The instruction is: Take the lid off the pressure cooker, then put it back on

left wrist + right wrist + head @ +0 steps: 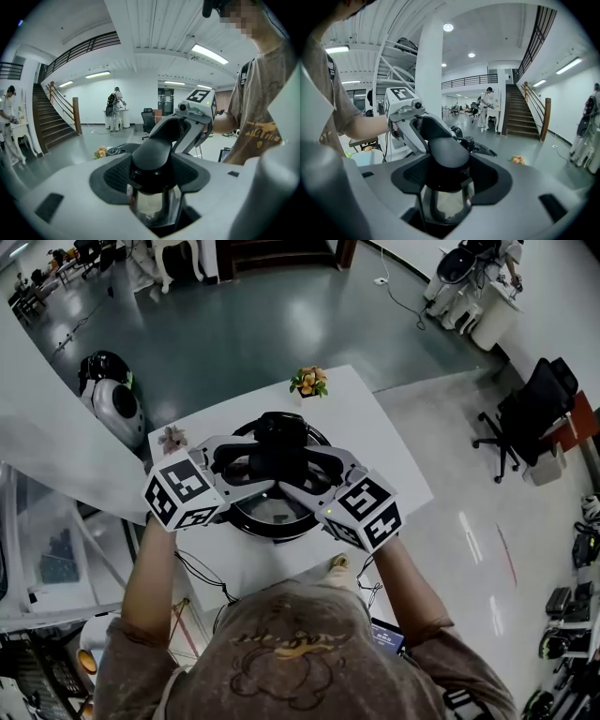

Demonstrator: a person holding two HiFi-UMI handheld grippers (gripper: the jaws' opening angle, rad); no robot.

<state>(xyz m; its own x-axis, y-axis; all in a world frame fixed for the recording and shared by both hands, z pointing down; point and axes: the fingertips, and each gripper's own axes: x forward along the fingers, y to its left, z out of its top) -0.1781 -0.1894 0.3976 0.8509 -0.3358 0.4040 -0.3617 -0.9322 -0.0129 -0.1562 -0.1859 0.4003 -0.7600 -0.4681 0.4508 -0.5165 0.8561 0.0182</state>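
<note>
The pressure cooker [246, 518] stands in the middle of a white table [380, 442]. Over it lies its lid, with a black handle [278, 448] running across. My left gripper [236, 465] clamps the handle's left end and my right gripper [317, 472] clamps the right end. In the left gripper view the black handle [152, 152] fills the gap between the pads of the left gripper [152, 173]. The right gripper view shows the same for the handle [446, 154] and the right gripper [445, 176]. Whether the lid rests on the pot I cannot tell.
A small bunch of flowers [309, 382] stands at the table's far edge and a pink trinket [172, 438] at its left corner. Cables [220, 582] run over the near edge. A black office chair [530, 404] is off to the right.
</note>
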